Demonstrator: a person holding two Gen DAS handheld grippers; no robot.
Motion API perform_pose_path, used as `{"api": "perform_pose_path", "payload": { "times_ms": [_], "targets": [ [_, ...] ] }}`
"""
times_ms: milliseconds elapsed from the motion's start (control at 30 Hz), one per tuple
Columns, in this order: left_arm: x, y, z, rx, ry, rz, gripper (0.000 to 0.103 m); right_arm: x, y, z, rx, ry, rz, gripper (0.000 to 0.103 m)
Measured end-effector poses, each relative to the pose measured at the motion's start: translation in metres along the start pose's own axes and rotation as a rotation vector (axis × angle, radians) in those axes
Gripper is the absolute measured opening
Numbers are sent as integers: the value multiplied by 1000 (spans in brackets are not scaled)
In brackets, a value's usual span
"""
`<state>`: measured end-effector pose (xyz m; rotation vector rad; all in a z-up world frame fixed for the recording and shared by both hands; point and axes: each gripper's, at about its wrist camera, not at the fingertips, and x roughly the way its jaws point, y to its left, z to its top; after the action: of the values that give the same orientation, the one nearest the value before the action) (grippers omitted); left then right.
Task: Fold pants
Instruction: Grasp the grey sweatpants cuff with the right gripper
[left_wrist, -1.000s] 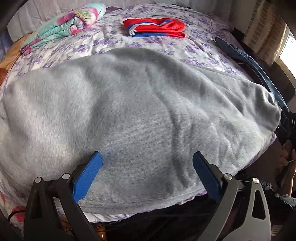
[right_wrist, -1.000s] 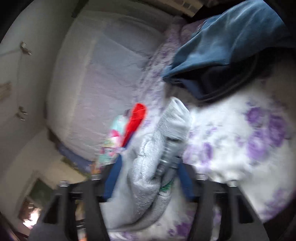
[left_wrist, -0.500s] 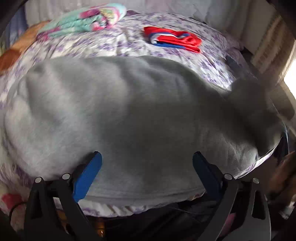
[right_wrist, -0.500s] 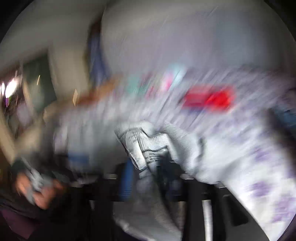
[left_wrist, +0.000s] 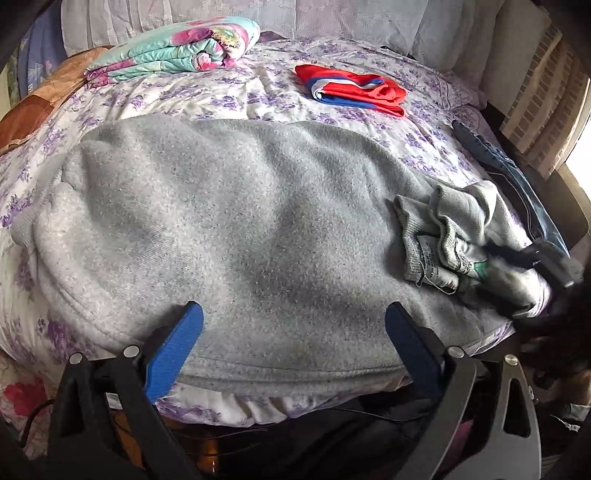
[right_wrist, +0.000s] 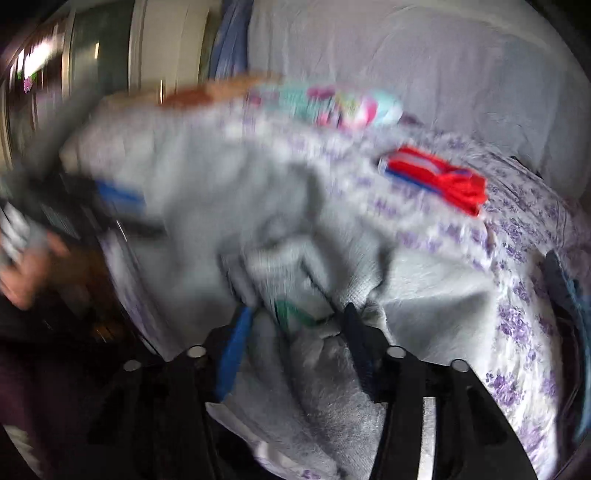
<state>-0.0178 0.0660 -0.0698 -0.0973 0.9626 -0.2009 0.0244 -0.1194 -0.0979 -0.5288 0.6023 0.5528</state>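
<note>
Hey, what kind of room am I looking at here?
Most likely a bedroom at home. The grey pants lie spread on a bed with a purple-flowered sheet, a folded floral blanket sits at the far side, and a folded red and blue garment lies nearby.

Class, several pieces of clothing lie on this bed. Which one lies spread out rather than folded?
The grey pants, spread across the near bedsheet; the red garment lies folded.

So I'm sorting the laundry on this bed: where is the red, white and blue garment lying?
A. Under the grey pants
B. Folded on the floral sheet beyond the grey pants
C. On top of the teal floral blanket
B: the red, white and blue garment lies folded on the floral sheet, beyond the grey pants and apart from the teal floral blanket.
</note>
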Motion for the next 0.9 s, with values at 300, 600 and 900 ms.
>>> {"api": "perform_pose_path", "payload": {
  "times_ms": [300, 600, 900],
  "targets": [
    [-2, 3, -1, 2, 1, -28, 96, -46, -51, 22, 220, -174, 124, 22],
    [-1, 3, -1, 5, -1, -33, 96, 4, -43, 4, 229, -3, 165, 35],
    [0, 2, -1, 12, -1, -28, 96, -36, -51, 19, 228, -165, 122, 13]
  ]
}}
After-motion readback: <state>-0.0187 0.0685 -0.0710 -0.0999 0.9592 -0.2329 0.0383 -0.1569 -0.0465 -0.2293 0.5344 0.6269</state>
